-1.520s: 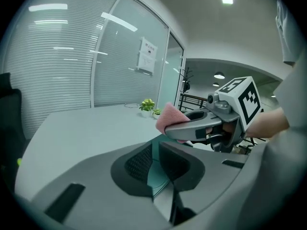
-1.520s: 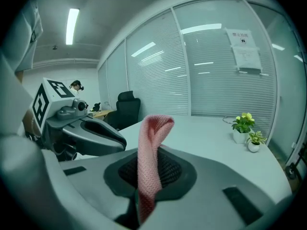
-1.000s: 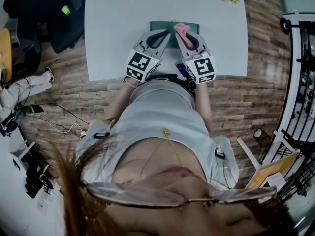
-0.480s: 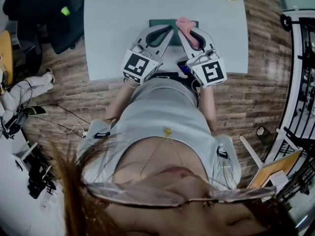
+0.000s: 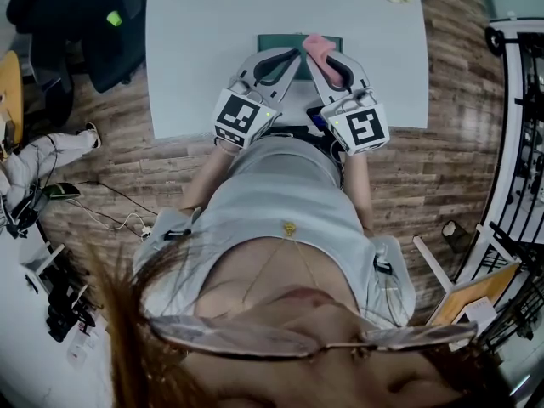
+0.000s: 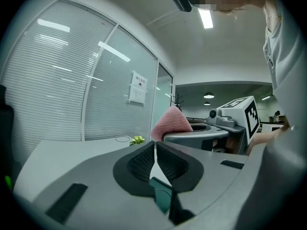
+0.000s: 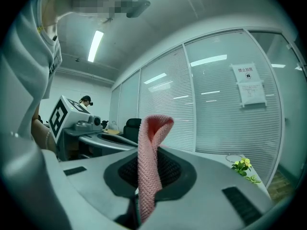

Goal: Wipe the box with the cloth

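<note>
The right tongs (image 7: 152,163) are clenched on the pink knitted cloth (image 7: 154,126), and a fold of it stands up past their tips. The left tongs (image 6: 154,150) are pressed together with nothing between them. The dark green box (image 5: 274,41) lies on the counter (image 5: 204,24), just ahead of and below both pairs of tips. To wipe well, the right tongs should probably tip down until the loose fold lies flat on the lid, then sweep in overlapping strokes. The left tongs could steady a box edge against sliding.
</note>
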`<state>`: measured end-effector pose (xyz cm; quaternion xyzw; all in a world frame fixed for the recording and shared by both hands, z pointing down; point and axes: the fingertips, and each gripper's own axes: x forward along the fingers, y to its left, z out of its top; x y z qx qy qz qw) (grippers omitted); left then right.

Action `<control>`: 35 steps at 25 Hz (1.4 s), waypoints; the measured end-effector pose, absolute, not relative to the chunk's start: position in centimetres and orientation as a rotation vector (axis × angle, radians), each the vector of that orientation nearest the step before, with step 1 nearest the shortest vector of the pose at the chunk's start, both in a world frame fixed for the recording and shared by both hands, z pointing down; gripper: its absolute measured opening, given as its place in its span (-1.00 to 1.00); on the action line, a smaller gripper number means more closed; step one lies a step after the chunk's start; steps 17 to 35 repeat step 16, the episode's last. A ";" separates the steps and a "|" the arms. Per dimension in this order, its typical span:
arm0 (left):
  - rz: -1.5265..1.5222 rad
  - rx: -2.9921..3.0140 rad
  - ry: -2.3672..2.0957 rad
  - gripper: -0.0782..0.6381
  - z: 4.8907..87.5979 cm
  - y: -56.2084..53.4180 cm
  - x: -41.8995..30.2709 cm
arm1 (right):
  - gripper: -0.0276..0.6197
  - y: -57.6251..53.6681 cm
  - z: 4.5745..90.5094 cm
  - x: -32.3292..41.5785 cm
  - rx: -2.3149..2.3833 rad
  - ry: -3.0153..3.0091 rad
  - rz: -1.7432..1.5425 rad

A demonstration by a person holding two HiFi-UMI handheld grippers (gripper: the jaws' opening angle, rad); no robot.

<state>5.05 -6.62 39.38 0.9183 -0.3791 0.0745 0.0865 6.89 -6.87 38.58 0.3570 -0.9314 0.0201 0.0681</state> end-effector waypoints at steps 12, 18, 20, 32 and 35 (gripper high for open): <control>0.230 2.744 -1.149 -0.67 38.9 -6.9 5.5 | -0.79 -7.1 38.2 7.2 1.062 -2.808 0.060; 0.243 2.755 -1.160 -0.67 38.5 -6.9 5.5 | -0.79 -7.1 38.2 7.2 1.063 -2.796 0.059; 0.243 2.755 -1.160 -0.67 38.5 -6.9 5.5 | -0.79 -7.1 38.2 7.2 1.063 -2.796 0.059; 0.243 2.755 -1.160 -0.67 38.5 -6.9 5.5 | -0.79 -7.1 38.2 7.2 1.063 -2.796 0.059; 0.243 2.755 -1.160 -0.67 38.5 -6.9 5.5 | -0.79 -7.1 38.2 7.2 1.063 -2.796 0.059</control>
